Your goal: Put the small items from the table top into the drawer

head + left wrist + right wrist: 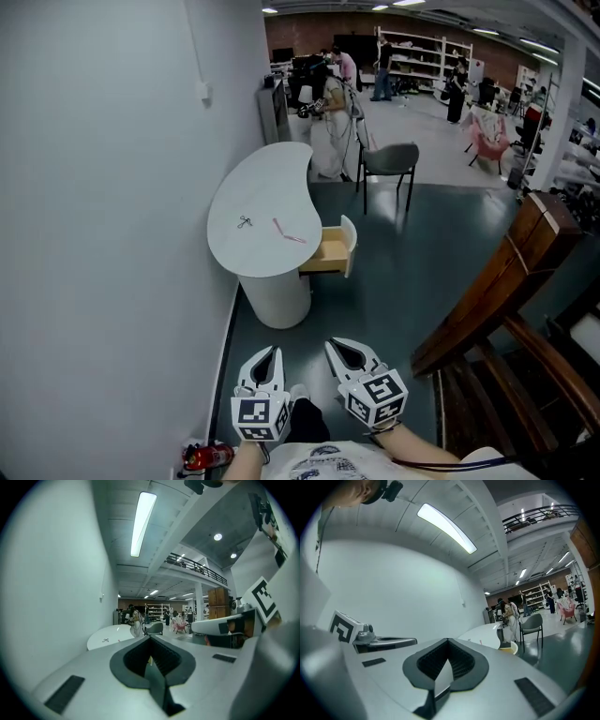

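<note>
Both hands sit low and close to the body at the bottom of the head view. The left gripper (275, 353) and right gripper (335, 346) are side by side, near each other but apart, pointing forward and close to level toward the white kidney-shaped tabletop (267, 187). Each gripper's own view shows its jaws pressed together with nothing between them. The small items lie well ahead on the tabletop: a small metal piece (245, 222) and, just right of it, a thin pink stick (287, 231) near the front edge. The drawer (326, 251) stands pulled out at the tabletop's right side, its wooden inside showing. Bare dark floor (375, 300) lies between the grippers and the pedestal. A pale wall (103, 234) runs close along the left, dark wooden stairs (497, 291) crowd the right, and a grey chair (389, 161) stands beyond the drawer.
</note>
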Demonstrator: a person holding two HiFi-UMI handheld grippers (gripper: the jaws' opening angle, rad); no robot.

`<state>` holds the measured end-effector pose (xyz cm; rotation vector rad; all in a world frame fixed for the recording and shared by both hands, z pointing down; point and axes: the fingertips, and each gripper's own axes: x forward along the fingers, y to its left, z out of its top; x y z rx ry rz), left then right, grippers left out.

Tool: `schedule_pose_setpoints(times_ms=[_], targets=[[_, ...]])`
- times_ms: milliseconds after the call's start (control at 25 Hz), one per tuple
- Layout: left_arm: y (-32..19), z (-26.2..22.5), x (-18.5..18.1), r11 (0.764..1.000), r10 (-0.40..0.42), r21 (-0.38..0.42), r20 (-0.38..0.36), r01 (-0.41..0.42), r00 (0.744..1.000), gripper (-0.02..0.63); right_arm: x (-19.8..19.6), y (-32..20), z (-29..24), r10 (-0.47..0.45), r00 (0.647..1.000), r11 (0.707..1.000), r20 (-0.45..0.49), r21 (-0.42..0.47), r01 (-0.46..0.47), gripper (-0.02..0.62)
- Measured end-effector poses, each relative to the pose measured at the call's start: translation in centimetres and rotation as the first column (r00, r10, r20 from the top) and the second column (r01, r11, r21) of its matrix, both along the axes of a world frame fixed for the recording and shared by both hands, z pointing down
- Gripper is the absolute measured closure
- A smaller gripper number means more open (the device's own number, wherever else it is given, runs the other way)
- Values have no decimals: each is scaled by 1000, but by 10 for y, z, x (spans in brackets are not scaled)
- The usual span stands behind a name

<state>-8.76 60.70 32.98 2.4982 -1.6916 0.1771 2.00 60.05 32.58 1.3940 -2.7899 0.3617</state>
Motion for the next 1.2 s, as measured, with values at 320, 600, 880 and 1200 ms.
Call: schedule_pose_setpoints(times_ms=[320, 600, 880, 1200], targets=[[-79, 13, -20, 1000, 17, -23, -16, -17, 1000, 586, -21, -74, 14, 12, 1000, 999, -10, -33, -12, 575], [-147, 16, -42, 997, 46, -57, -30, -47, 999, 586, -46, -141, 20, 25, 999, 997, -20, -75, -26, 575], [-235, 23, -74, 995, 62, -70, -33, -64, 998, 586, -78, -225, 30, 41, 999, 994, -32, -99, -44, 575], [-304, 22, -110, 996, 64, -60, -35, -66, 997, 587, -107, -294, 33, 67, 997, 992, -36, -104, -71, 575]])
